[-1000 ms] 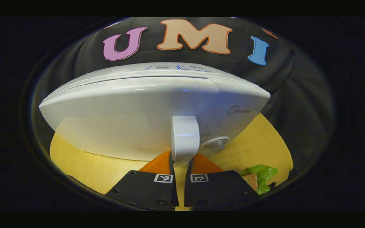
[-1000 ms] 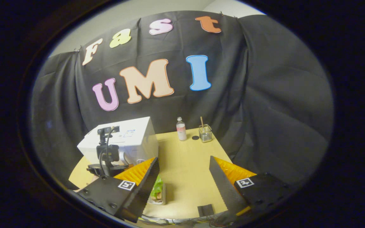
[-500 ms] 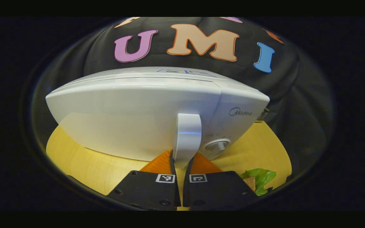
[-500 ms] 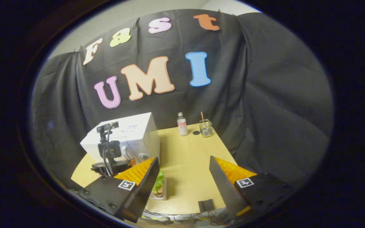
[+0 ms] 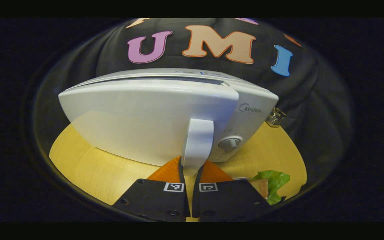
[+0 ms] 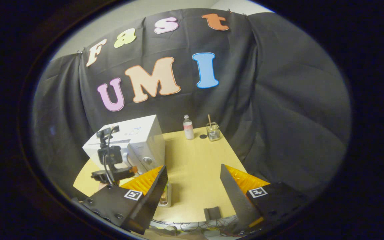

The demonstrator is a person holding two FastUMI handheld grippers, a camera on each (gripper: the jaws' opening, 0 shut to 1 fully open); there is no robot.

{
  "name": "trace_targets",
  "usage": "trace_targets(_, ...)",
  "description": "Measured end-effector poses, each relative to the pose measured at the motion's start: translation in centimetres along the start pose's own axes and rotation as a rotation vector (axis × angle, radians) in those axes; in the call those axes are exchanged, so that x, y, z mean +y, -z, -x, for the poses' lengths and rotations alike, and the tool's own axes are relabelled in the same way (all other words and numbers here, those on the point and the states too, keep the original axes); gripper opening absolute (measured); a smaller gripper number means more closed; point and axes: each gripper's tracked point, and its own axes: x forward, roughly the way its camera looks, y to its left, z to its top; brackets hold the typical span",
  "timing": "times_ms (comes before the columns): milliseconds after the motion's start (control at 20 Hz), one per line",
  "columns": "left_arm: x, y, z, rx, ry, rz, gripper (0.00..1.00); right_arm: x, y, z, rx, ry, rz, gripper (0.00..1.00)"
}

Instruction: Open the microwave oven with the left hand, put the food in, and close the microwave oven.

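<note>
In the left gripper view, your left gripper [image 5: 189, 173] has its fingers pinched nearly together on the microwave's upright door handle [image 5: 197, 146], whose long axis runs vertically. The door [image 5: 145, 116] stands slightly ajar from the microwave [image 5: 252, 110] body, so I'd judge the pull should swing outward toward you. The food [image 5: 270, 185] lies on the table [image 5: 88, 166], right of the handle.

In the right gripper view, your right gripper [image 6: 192, 186] hangs wide apart and empty, in front of the microwave [image 6: 142, 136], with the food [image 6: 166, 196] just by its left finger, nearer this hand.
</note>
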Motion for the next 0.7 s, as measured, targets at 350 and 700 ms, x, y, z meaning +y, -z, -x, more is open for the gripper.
trace_targets(350,2.9,4.4,6.7,-0.007,-0.031,-0.066,0.17,2.0,1.8,-1.2,0.026,-0.114,0.051,0.99)
trace_targets(700,7.3,6.8,10.7,-0.008,-0.107,-0.039,0.33,4.2,3.3,-0.2,0.054,-0.18,0.094,0.92)
